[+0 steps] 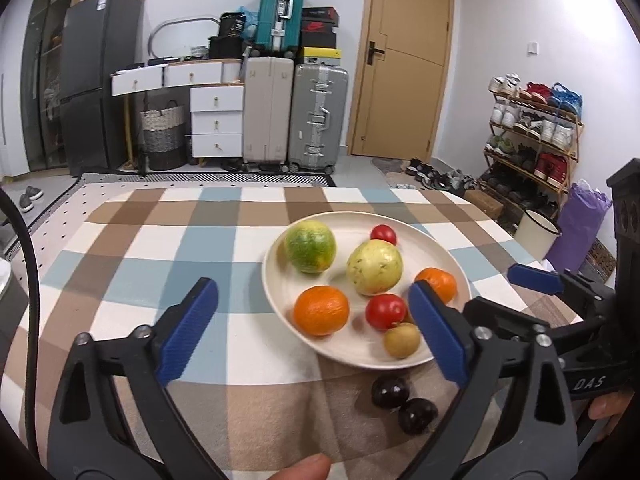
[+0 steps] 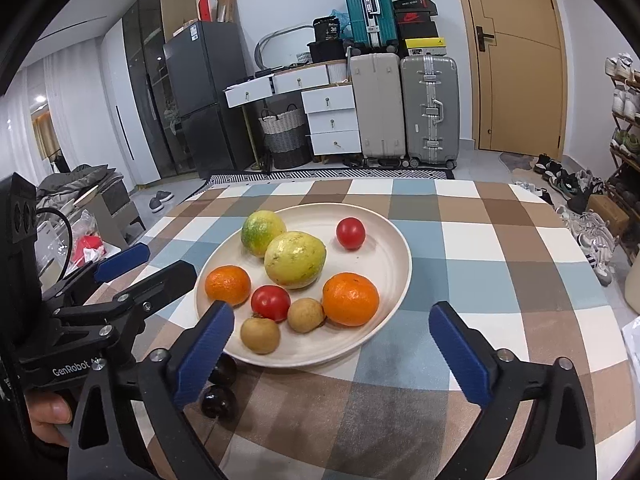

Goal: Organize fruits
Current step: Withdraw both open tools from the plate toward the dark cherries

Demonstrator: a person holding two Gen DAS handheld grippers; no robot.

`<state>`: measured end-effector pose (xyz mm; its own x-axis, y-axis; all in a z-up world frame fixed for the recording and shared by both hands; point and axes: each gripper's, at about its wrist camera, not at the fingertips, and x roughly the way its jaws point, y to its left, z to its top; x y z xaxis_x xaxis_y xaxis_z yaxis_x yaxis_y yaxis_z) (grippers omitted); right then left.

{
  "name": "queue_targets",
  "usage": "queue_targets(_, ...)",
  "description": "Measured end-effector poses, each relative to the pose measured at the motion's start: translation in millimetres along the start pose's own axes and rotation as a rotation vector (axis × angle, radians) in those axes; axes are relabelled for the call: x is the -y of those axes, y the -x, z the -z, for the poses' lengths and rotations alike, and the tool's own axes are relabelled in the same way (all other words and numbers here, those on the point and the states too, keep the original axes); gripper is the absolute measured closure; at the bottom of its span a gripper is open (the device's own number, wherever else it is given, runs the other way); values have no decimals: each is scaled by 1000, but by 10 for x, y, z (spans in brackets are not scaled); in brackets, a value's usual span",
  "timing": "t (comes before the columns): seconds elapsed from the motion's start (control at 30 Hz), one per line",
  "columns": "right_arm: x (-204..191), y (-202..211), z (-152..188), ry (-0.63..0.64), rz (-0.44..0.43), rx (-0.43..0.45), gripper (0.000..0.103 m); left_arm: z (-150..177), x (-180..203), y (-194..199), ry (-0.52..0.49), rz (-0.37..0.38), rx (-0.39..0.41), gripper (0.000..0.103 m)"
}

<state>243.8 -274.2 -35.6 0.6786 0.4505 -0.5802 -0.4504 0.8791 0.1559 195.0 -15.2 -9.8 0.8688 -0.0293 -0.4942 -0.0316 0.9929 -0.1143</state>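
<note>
Left wrist view shows, nearest to me, the left gripper [image 1: 314, 326] with its blue-padded tongs spread wide and nothing between them. The right gripper [image 2: 332, 346] is also spread wide and empty, and both hang low over the table near the plate.

Just beyond them, two dark purple round plums [image 1: 404, 402] lie on the brown, blue and white checkered tablecloth [image 1: 160, 248], touching each other, just beside the near rim of the plate but outside it.

Next comes the round cream-coloured plate [image 2: 384, 264]. On it lie two small brown longan-like fruits [image 2: 306, 315], two red tomatoes [image 2: 271, 302], two orange mandarins [image 2: 351, 299], a big yellow-green guava [image 2: 295, 259] and, further back, a green-yellow citrus [image 2: 262, 231].

I judge the plums to be light, smooth and a little slippery, and soft enough to bruise. They may roll on the cloth. It seems best to take one plum across its widest part, with gentle pressure, and to separate it from its neighbour first.
</note>
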Motion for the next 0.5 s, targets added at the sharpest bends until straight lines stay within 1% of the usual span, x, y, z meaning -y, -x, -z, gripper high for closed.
queue_targets(0.07,-8,18,10,-1,-5,2,1,15,-26,44,7,-2,6,1)
queue_targets(0.23,-30,42,48,11,29,-5,0,64,-26,153,-11,-12,11,1)
queue_targets(0.5,-77,125,156,19,11,-21,0,128,-47,295,-15,-25,11,1)
